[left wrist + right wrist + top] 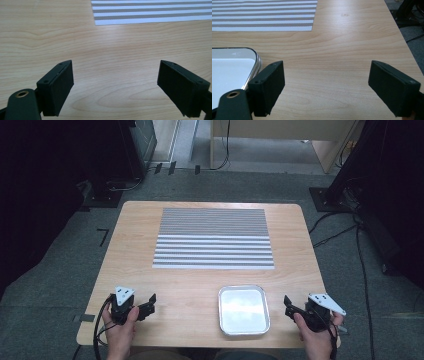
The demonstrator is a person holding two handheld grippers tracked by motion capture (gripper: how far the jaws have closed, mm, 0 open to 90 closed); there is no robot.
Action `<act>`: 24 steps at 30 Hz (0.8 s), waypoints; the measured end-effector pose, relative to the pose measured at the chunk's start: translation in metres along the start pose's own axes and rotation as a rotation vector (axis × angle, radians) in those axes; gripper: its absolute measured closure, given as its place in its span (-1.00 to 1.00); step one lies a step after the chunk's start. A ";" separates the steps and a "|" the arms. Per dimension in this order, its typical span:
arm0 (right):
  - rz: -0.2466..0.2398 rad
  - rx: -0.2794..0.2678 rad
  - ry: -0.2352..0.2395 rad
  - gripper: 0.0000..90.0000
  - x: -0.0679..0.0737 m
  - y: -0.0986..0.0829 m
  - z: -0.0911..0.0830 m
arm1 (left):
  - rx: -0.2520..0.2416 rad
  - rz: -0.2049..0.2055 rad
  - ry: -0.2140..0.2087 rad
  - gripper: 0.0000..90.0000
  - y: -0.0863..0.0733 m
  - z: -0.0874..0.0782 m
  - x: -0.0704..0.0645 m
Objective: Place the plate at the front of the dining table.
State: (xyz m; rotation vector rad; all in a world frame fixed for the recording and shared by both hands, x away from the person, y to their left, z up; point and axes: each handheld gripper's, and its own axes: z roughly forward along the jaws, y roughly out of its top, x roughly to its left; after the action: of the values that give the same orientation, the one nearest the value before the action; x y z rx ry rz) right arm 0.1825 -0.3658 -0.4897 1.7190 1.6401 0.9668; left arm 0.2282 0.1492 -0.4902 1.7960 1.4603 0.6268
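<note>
A striped grey-and-white mat (213, 238) lies flat on the far half of the wooden table (185, 285); its near edge shows as the mat (150, 12) in the left gripper view and the mat (263, 15) in the right gripper view. An empty metal tray (243, 309) sits near the front edge; the tray (232, 68) lies just left of the right gripper's jaws. My left gripper (150, 304) is held at the front left, open, over bare wood. My right gripper (288, 304) is at the front right, open, with nothing between its jaws.
The table's right edge (409, 47) runs close beside the right gripper, with grey carpet (350, 270) and cables beyond. Dark equipment stands (120, 165) and a wooden cabinet (280, 135) are on the floor behind the table.
</note>
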 end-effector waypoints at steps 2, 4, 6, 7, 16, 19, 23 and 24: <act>-0.001 -0.002 0.001 -0.70 0.001 0.000 -0.001 | 0.002 0.007 -0.007 -0.70 0.001 0.001 -0.005; -0.001 -0.003 0.004 -0.70 0.002 0.000 -0.001 | 0.002 0.001 -0.019 -0.70 0.001 0.002 -0.012; -0.006 -0.003 0.006 -0.70 0.003 0.000 -0.001 | 0.007 -0.002 -0.027 -0.70 0.001 0.004 -0.017; -0.009 -0.002 0.008 -0.70 0.004 0.000 -0.001 | 0.009 -0.001 -0.029 -0.70 0.001 0.005 -0.020; -0.020 -0.009 0.024 -0.69 0.012 0.000 -0.002 | 0.010 0.008 -0.057 -0.70 0.004 0.011 -0.041; -0.025 -0.015 0.033 -0.69 0.014 0.000 -0.003 | 0.014 0.007 -0.068 -0.70 0.005 0.014 -0.052; -0.031 -0.022 0.028 -0.67 0.016 0.000 -0.003 | 0.023 0.002 -0.088 -0.70 0.006 0.017 -0.061; -0.031 -0.022 0.028 -0.67 0.016 0.000 -0.003 | 0.023 0.002 -0.088 -0.70 0.006 0.017 -0.061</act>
State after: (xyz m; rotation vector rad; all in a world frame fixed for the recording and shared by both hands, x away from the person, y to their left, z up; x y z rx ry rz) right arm 0.1798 -0.3501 -0.4857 1.6675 1.6636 0.9950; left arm 0.2297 0.0859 -0.4917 1.8196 1.4119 0.5278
